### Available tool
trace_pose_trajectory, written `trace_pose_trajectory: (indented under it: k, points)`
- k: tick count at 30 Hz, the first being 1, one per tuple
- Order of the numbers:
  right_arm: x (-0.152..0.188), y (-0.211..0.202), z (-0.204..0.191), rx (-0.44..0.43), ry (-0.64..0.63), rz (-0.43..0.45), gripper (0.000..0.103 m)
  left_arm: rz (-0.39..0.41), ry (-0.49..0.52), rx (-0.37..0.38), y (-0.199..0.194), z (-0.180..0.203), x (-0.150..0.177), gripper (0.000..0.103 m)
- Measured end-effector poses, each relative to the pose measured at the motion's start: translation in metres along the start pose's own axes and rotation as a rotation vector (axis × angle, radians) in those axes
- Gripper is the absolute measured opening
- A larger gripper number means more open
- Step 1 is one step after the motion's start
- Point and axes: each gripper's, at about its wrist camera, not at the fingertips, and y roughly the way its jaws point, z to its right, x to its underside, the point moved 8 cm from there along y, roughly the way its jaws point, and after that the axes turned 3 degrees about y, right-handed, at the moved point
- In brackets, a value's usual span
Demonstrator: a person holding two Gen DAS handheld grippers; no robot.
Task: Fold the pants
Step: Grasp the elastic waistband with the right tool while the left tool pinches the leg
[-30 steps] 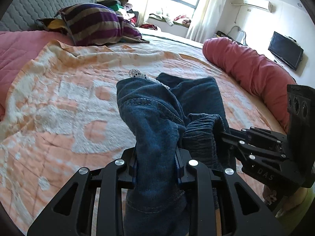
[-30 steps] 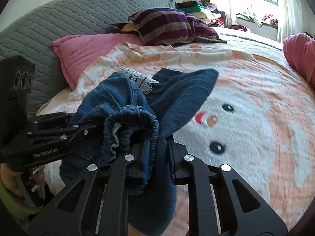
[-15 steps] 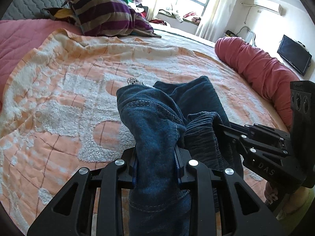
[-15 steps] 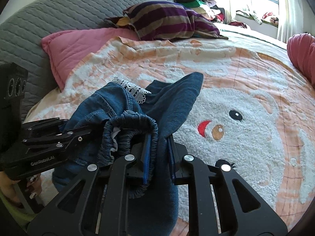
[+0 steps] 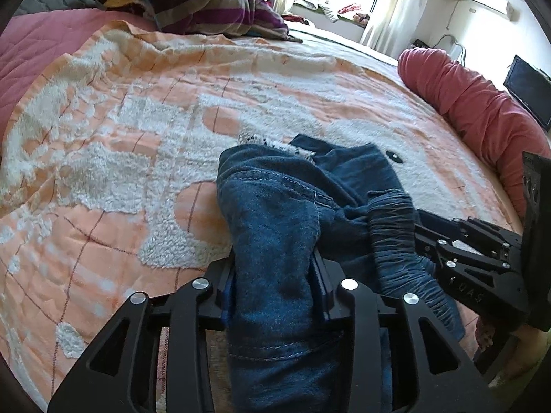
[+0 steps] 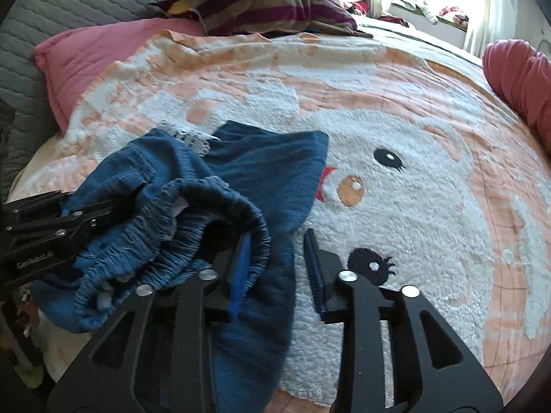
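Observation:
The dark blue denim pants [image 5: 275, 213] with an elastic waistband and a white lace trim lie bunched on the peach bear blanket [image 5: 103, 158]. My left gripper [image 5: 275, 272] has a thick fold of denim filling the gap between its jaws, which are opening; the cloth still touches both pads. My right gripper [image 6: 275, 251] has its jaws opening too, with a plain gap between them. The gathered waistband [image 6: 206, 220] rests against its left pad and pants cloth [image 6: 268, 165] lies under the gap. Each gripper shows in the other's view, the right gripper [image 5: 427, 234] and the left gripper [image 6: 103, 210], both at the waistband.
A striped pillow [image 5: 206, 3] and a pink pillow [image 6: 89, 58] lie by the grey quilted headboard [image 6: 69, 3]. A red bolster [image 5: 475, 103] runs along the bed's right edge, with a dark TV [image 5: 527, 89] beyond it. The bear's face [image 6: 396, 189] covers the blanket right of the pants.
Both grippers have sunk toward the blanket with the pants. The right jaws, shut on the waistband before, have come apart. The left jaws have widened slightly around the denim.

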Motion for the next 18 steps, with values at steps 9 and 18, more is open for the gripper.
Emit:
trace_pose_trajectory:
  k: [9, 18]
  points:
    - [0.003, -0.001, 0.010, 0.019, 0.036, 0.008, 0.046, 0.004, -0.003, 0.002, 0.001, -0.002, 0.003, 0.040]
    - [0.003, -0.010, 0.014, 0.013, 0.065, 0.031, 0.065, 0.010, 0.004, 0.005, -0.009, -0.001, 0.005, 0.057]
